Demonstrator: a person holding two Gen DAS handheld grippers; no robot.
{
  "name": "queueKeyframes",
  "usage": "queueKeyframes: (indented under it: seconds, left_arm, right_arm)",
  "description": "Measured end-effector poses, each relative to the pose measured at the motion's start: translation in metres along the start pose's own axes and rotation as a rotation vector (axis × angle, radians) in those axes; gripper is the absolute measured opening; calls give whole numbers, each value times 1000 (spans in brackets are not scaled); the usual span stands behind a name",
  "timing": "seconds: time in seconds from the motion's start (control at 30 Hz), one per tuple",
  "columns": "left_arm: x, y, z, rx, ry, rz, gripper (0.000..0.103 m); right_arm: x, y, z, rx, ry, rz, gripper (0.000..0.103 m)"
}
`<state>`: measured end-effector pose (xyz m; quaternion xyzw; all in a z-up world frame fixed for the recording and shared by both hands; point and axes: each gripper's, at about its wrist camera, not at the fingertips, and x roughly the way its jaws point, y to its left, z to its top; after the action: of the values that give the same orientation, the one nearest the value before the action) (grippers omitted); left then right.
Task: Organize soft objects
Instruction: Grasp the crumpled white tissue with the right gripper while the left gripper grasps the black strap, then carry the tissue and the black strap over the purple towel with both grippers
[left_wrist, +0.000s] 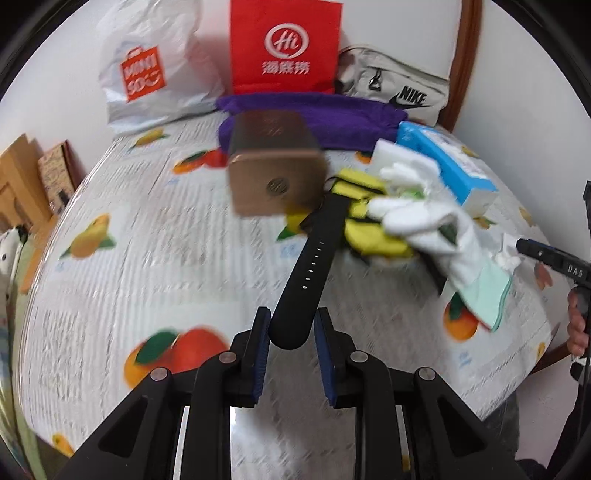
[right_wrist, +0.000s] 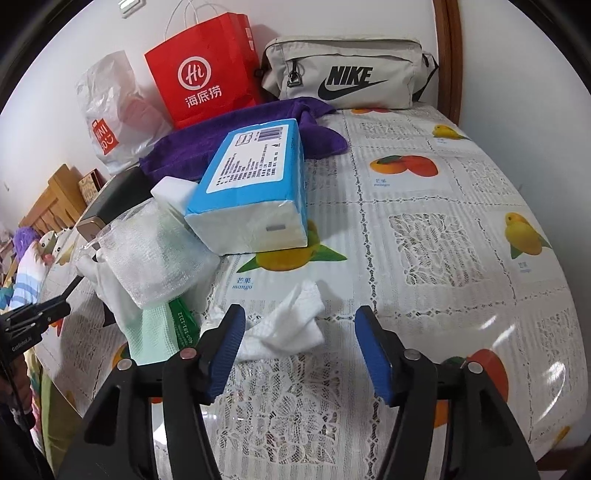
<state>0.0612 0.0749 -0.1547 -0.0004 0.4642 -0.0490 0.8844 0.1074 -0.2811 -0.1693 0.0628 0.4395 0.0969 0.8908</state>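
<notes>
My left gripper (left_wrist: 291, 314) is shut on the free end of a black strap (left_wrist: 314, 254). The strap runs up to a yellow padded item (left_wrist: 364, 221) in a pile with a white glove (left_wrist: 417, 210). In the right wrist view my right gripper (right_wrist: 300, 314) stands open and low over the table. A crumpled white tissue (right_wrist: 288, 328) lies between its blue pads (right_wrist: 225, 354), touching neither. The glove's mint cuff (right_wrist: 151, 332) and a clear mesh wrap (right_wrist: 155, 254) lie left of that gripper.
A blue tissue pack (right_wrist: 255, 184) and a white block (right_wrist: 171, 192) lie mid-table, and a brown box (left_wrist: 273, 173) is close by. A purple towel (left_wrist: 332, 118), a red paper bag (left_wrist: 284, 48), a white plastic bag (left_wrist: 147, 70) and a grey Nike pouch (right_wrist: 343, 74) line the wall.
</notes>
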Motion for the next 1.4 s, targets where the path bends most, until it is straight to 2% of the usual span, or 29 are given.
queueKeyframes:
  seconds: [0.17, 0.2, 0.23, 0.3, 0.37, 0.43, 0.53, 0.57, 0.6, 0.67, 0.87, 1.0, 1.1, 1.13, 1.17, 1.23, 1.3, 1.33, 1.4]
  left_arm:
    - [3, 11, -12, -25, 27, 25, 23]
    - [4, 11, -12, -27, 23, 20, 26]
    - [7, 11, -10, -29, 23, 20, 30]
    - [10, 8, -6, -22, 15, 24, 54]
    - [14, 3, -1, 1, 3, 37, 61]
    - [22, -1, 4, 20, 4, 49, 61]
    - [34, -6, 11, 37, 2, 73, 61]
    - [35, -8, 13, 44, -10, 73, 55]
    - [36, -9, 15, 51, -20, 57, 35]
    - [37, -13, 19, 75, -18, 39, 21]
    - [37, -11, 20, 59, -21, 28, 21]
    - [40, -12, 21, 47, -29, 12, 28]
    - [41, -14, 23, 48, -37, 25, 28]
    - [41, -13, 23, 46, -36, 22, 26]
    - [41, -12, 24, 47, -38, 24, 20]
    - [41, -9, 25, 38, -32, 13, 20]
    - [40, -10, 26, 37, -25, 15, 20]
    - [39, -10, 26, 36, -23, 17, 20]
    - [35, -9, 25, 23, -25, 12, 20]
  right_arm:
    - [0, 2, -4, -4, 9, 8, 62]
    - [1, 3, -4, -6, 10, 11, 62]
    - [1, 5, -4, -9, 12, 15, 62]
    - [1, 7, -4, -17, 15, 15, 63]
    - [2, 10, -4, -31, 19, 12, 65]
    - [1, 11, -7, -46, 19, 5, 73]
    - [2, 11, -11, -56, 15, 6, 79]
    - [4, 12, -12, -56, 19, 12, 79]
    - [5, 12, -13, -55, 25, 18, 80]
    - [10, 15, -13, -62, 39, 23, 80]
    - [24, 30, -10, -92, 48, 21, 85]
    - [32, 42, -11, -139, 46, -9, 85]
    - [35, 50, -15, -189, 41, -63, 78]
    - [33, 51, -17, -203, 34, -79, 75]
    - [32, 51, -18, -205, 30, -74, 72]
    - [29, 49, -19, -198, 17, -84, 53]
    - [26, 44, -20, -188, 14, -83, 44]
    - [25, 43, -20, -187, 13, -85, 32]
    - [24, 37, -17, -172, 15, -86, 27]
